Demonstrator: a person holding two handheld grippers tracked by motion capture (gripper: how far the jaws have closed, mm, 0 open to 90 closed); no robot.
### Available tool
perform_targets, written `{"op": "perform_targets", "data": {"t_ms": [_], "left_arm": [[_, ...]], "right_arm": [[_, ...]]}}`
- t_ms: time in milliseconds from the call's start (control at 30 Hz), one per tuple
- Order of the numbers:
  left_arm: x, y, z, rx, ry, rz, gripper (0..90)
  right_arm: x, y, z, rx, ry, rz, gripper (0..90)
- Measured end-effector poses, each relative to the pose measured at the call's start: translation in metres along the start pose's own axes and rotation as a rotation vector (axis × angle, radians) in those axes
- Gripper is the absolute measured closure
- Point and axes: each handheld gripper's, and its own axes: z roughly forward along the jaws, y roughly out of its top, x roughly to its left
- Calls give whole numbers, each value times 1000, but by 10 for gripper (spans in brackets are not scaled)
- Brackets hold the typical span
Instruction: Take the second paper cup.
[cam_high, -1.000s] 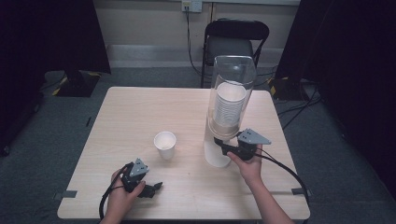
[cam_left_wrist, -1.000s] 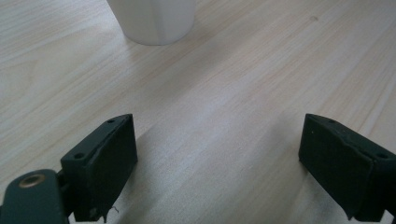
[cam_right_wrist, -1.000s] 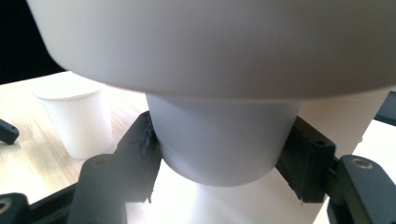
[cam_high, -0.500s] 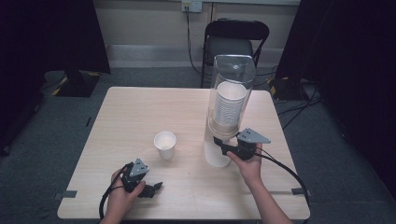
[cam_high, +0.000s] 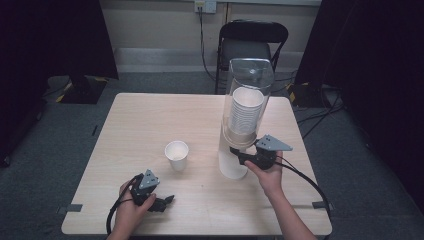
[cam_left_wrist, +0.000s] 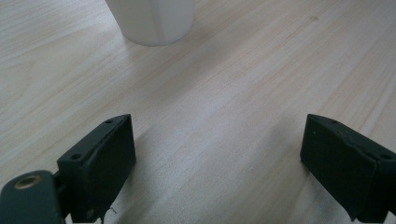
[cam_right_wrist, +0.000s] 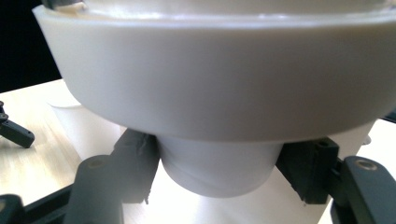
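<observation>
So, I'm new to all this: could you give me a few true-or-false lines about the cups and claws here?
1. A single cup stands upright on the table. True.
2. The left claw grips that cup. False: it is open, apart from it.
3. The right claw closes on the lowest cup under the dispenser. True.
4. The dispenser is empty. False: it holds stacked cups.
</observation>
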Motion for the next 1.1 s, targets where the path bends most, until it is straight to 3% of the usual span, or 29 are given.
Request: {"op": "perform_targets", "data": {"t_ms": [167, 233, 267, 333, 367, 433, 500, 667, 1100], "left_arm": [[0, 0, 0, 0, 1, 0, 96], [0, 0, 0, 0, 1, 0, 96], [0, 0, 0, 0, 1, 0, 96], [0, 0, 0, 0, 0, 0, 95], [0, 0, 0, 0, 1, 0, 95], [0, 0, 0, 2, 1, 2, 95], [1, 0, 0, 3, 0, 11, 92], [0, 0, 0, 2, -2, 6, 88], [0, 0, 0, 3, -1, 7, 87]], "right_arm": [[2, -5, 1, -19, -3, 4, 361], [2, -7, 1, 6, 2, 6, 365], [1, -11, 2, 57, -5, -4, 373], [-2, -39, 11, 235, -19, -34, 374], [-5, -48, 10, 247, -27, -32, 373], [-8, -37, 3, 233, -35, -92, 372], [-9, -34, 0, 213, -23, -46, 371], [-12, -34, -2, 224, -11, -64, 367], [-15, -50, -6, 288, 13, -49, 363]]}}
